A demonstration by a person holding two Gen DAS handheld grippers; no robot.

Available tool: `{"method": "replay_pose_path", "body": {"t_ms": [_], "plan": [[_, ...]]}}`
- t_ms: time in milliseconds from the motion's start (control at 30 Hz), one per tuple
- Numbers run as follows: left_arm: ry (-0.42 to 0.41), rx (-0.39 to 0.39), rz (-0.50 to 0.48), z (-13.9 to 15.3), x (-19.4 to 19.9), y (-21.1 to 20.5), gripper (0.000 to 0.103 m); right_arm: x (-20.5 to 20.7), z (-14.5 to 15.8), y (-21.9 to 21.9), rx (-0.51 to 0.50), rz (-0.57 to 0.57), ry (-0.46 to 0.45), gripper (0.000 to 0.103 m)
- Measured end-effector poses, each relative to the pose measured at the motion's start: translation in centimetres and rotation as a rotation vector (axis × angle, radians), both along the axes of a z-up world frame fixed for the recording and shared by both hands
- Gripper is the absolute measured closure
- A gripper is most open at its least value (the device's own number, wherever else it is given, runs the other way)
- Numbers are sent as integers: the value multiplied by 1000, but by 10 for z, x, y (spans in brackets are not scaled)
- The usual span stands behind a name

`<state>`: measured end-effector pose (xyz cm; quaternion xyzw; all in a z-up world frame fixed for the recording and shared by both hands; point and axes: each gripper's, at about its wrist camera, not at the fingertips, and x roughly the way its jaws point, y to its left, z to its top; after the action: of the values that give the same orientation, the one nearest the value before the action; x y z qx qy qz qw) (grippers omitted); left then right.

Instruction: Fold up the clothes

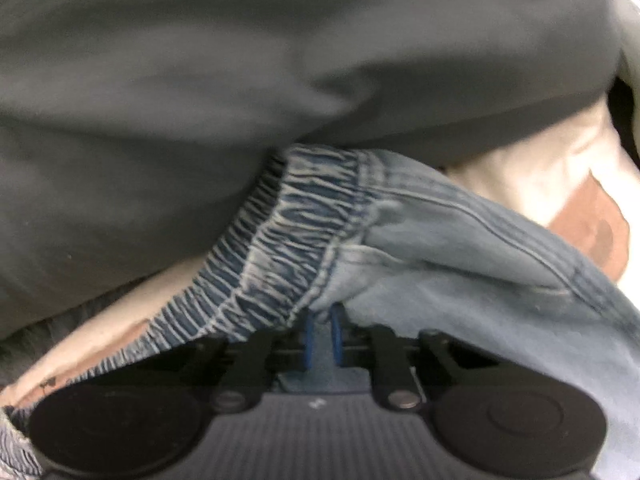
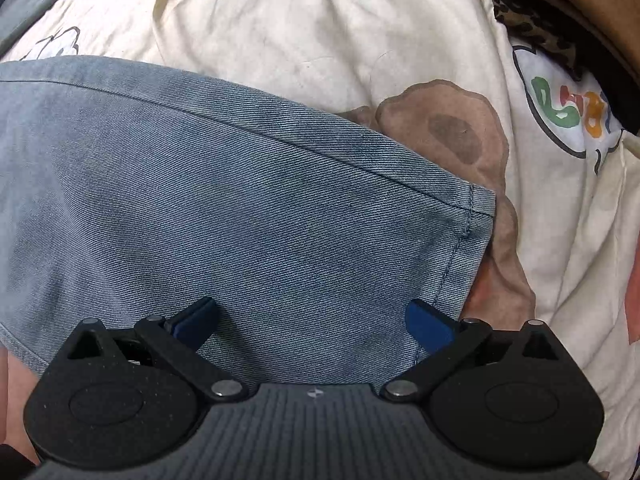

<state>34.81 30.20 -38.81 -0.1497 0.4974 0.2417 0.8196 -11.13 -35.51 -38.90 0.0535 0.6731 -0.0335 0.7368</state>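
1. The jeans (image 2: 240,208) lie on a cream printed bedsheet (image 2: 320,28), and the fold is under way but not finished. In the right wrist view a leg end lies flat, its hem corner (image 2: 476,208) resting over a brown bear print (image 2: 452,128) on the sheet.

2. The left gripper (image 1: 322,334) is closed on denim just beside the elastic waistband (image 1: 280,240); a fold of the cloth is pinched between its blue pads (image 1: 335,330). So the waist end is in hand, presumably ready to be carried over.

3. The right gripper (image 2: 312,322) hangs wide open above the leg, pointing down, with denim beneath and between its fingers (image 2: 428,326) but nothing pinched. Judging by this, the leg end is laid out and not yet gripped.

4. What is left: bringing one end over the other, squaring the edges and smoothing. No finished fold shows in either view.

5. Hard to make out: the left wrist view is blurred, and a large grey garment (image 1: 240,60) fills its upper half, covering the waistband's far side. It may be another piece of laundry, but I cannot tell.

6. Cut off: neither camera shows the jeans whole, so the middle of the legs and any existing crease are unseen. Dark patterned cloth (image 2: 532,20) at the top right of the right view is only partly visible.
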Motion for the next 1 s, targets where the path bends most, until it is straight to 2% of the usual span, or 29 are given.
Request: {"method": "replay_pose_path", "body": {"t_ms": [200,300,367,400,533,600,700,800,867,1000], "plan": [[74,45,-23,7,8,-13,93,-3,2,-3,8,1,11,1],[69,106,-100,24,4,-31,91,-4,10,-9,8,-22,11,7],[65,147,-151,36,1,-43,79,-6,18,-14,3,-43,-2,9],[59,156,-175,41,0,-49,77,-7,23,-17,2,-53,-18,9],[21,69,-224,50,-9,-61,75,-8,39,-22,16,-57,-73,14],[18,25,-247,47,-8,-68,75,-6,41,-17,2,-30,-94,18],[25,-36,-274,39,-3,-81,75,-2,42,-10,-15,-3,-123,18],[47,-89,-289,24,5,-96,75,1,31,-6,11,-10,-96,19],[66,-105,-266,12,11,-97,73,-2,20,-5,8,-1,-64,17],[54,-78,-241,2,20,-103,73,-11,16,-10,6,2,-92,12]]}}
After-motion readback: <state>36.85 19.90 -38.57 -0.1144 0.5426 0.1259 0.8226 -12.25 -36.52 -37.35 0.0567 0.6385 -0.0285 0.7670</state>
